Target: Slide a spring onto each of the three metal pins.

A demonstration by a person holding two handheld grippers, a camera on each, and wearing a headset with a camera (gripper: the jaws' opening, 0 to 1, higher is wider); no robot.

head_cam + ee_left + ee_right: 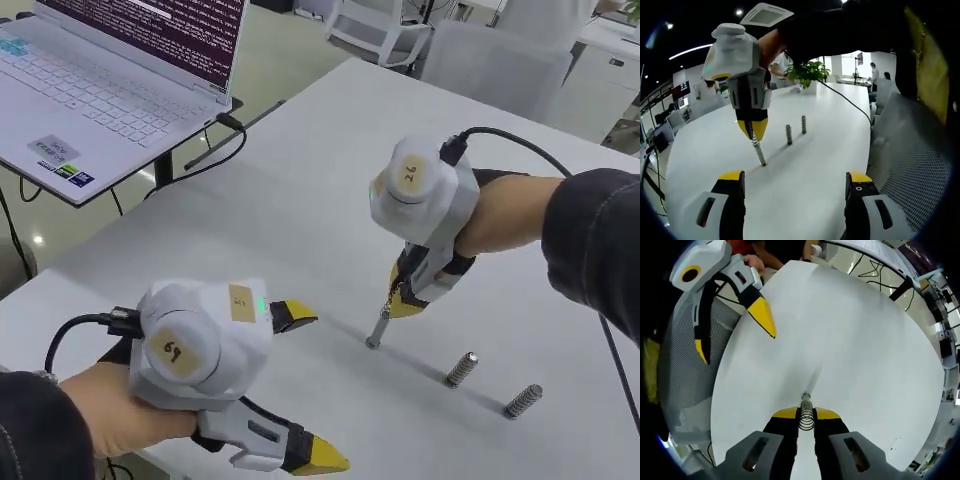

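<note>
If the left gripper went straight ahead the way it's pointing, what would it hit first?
Likely the metal pin under the right gripper, slightly left of its line; depth is unclear, so it might pass by.

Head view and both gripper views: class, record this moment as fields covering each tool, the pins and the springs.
Right tool: shut on a spring, held over the bare pin
Left tool: open, empty, above the table
Bare pin: upright, lower part uncovered
Sprung pins: middle pin and end pin, each wearing a spring
Left to do: seat the held spring
</note>
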